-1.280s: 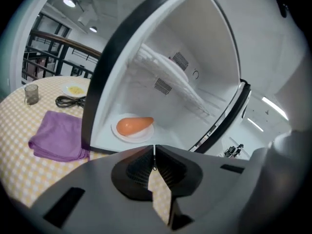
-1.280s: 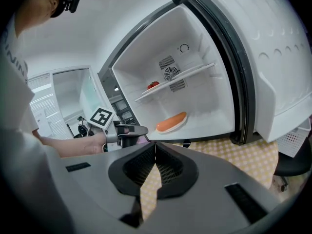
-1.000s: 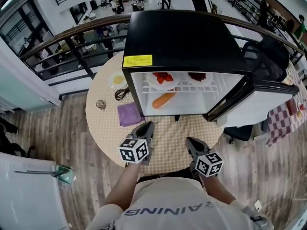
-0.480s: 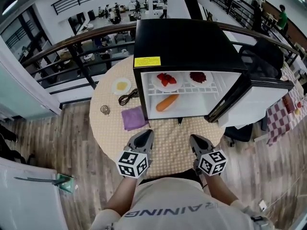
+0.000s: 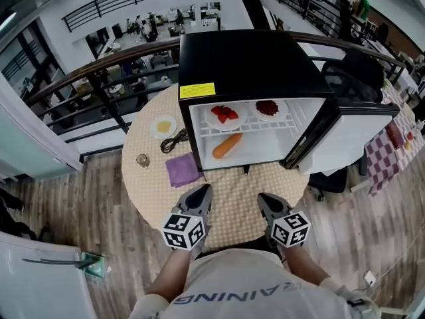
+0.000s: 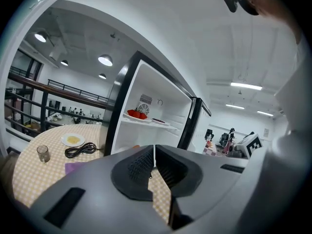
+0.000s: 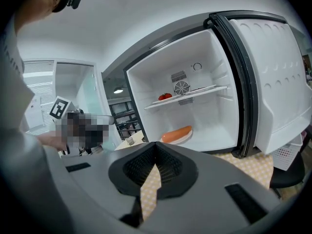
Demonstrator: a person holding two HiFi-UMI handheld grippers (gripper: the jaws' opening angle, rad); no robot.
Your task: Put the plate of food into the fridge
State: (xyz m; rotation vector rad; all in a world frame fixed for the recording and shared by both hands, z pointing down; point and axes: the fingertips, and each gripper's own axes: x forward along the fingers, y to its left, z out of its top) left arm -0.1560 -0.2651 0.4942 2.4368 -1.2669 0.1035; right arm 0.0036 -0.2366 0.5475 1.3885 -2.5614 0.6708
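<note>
- Mini fridge: stands on the far half of the table with its opening towards the person, so its shelves can be reached from the front.
- Fridge door: swung fully out to the right, which leaves the compartment clear for loading.
- Round table: carries the fridge and, on its left part, the loose items.
- Left gripper: jaws pressed together on nothing, held low over the near table edge and pointing towards the fridge. This looks like a rest pose, not a reach.
- Right gripper: jaws likewise together and empty, level with the left one and facing the open compartment.
- Upper shelf: holds a plate of strawberries and a plate of dark red food, side by side.
- Lower compartment: holds an orange sausage on its own plate.
- Plate of yellow food: the one plate outside the fridge, so probably the task's plate. It lies just left of the fridge wall, well apart from the left gripper, ahead of it and to its left, and farther from the right gripper.
- Purple cloth: lies flat between the left gripper and that plate.
- Black cable: coiled just beside the plate, on its near side.
- Glass: upright near the table's left edge.
</note>
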